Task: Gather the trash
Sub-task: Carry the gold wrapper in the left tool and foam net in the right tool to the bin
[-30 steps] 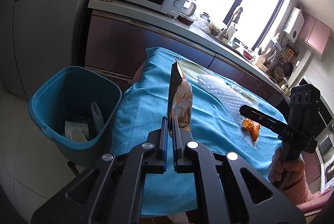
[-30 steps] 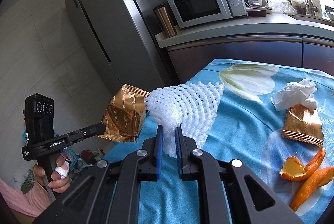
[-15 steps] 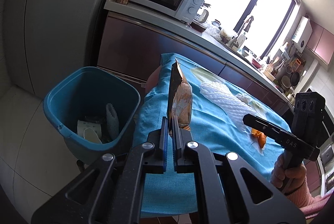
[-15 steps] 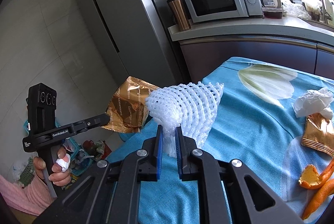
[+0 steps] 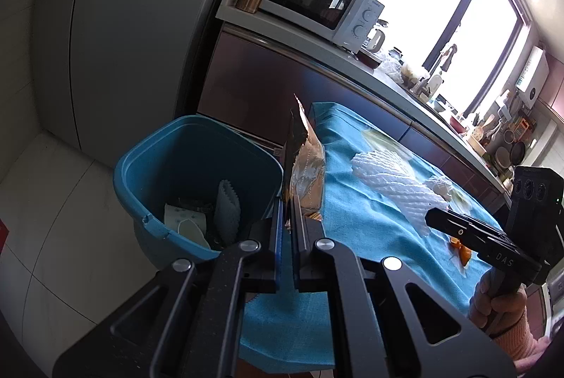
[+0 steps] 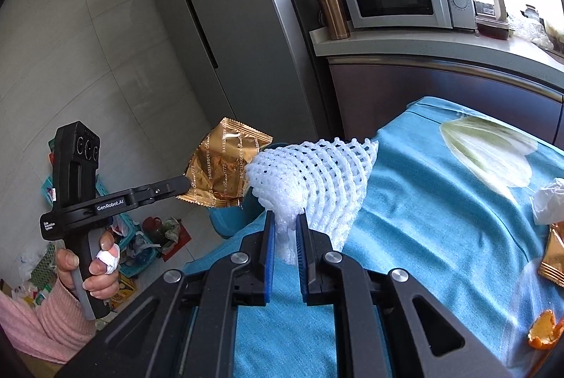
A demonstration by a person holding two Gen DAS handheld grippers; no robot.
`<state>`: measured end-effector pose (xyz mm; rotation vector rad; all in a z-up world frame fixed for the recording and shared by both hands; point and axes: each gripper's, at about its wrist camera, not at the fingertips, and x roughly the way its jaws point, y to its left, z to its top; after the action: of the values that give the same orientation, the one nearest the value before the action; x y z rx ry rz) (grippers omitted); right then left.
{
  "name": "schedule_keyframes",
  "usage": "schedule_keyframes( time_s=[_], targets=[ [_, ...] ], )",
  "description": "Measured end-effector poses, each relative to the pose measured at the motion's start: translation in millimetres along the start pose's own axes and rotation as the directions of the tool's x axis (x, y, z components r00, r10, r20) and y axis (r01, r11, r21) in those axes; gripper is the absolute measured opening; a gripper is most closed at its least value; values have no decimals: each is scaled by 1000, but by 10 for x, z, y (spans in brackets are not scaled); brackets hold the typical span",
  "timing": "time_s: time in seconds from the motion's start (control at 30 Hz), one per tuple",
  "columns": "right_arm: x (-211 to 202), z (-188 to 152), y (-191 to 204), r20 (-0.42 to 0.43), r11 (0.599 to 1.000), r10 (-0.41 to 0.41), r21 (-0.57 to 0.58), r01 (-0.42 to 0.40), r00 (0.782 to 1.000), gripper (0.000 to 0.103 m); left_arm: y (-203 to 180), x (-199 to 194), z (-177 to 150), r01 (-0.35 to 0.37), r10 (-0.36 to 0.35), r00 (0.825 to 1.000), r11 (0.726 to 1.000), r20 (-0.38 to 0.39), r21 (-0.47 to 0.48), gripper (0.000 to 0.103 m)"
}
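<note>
A: What has shifted?
B: The crinkled gold foil wrapper [image 5: 305,166], clamped in the shut left tool [image 5: 289,212], has been carried nearer the blue plastic bin [image 5: 197,166].
A: And the right tool [image 6: 283,233]?
B: White foam fruit netting [image 6: 317,177] is pinched there, above the blue-clothed surface [image 6: 440,219]; dropping is judged next.

hand-held gripper [image 6: 284,230]: black frame, blue pads, silver screws | sleeve [image 6: 42,321]: pink knit | finger [image 6: 107,258]: white bandage
</note>
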<state>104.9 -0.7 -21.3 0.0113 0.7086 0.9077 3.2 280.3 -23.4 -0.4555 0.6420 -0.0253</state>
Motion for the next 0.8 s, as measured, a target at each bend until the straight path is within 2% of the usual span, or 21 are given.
schedule_keyframes(
  time_s=[0.8],
  targets=[
    [671, 192, 421, -146, 987, 15, -158, -38, 989, 10, 620, 210, -18, -126, 125, 992, 986, -19, -105, 4]
  ],
)
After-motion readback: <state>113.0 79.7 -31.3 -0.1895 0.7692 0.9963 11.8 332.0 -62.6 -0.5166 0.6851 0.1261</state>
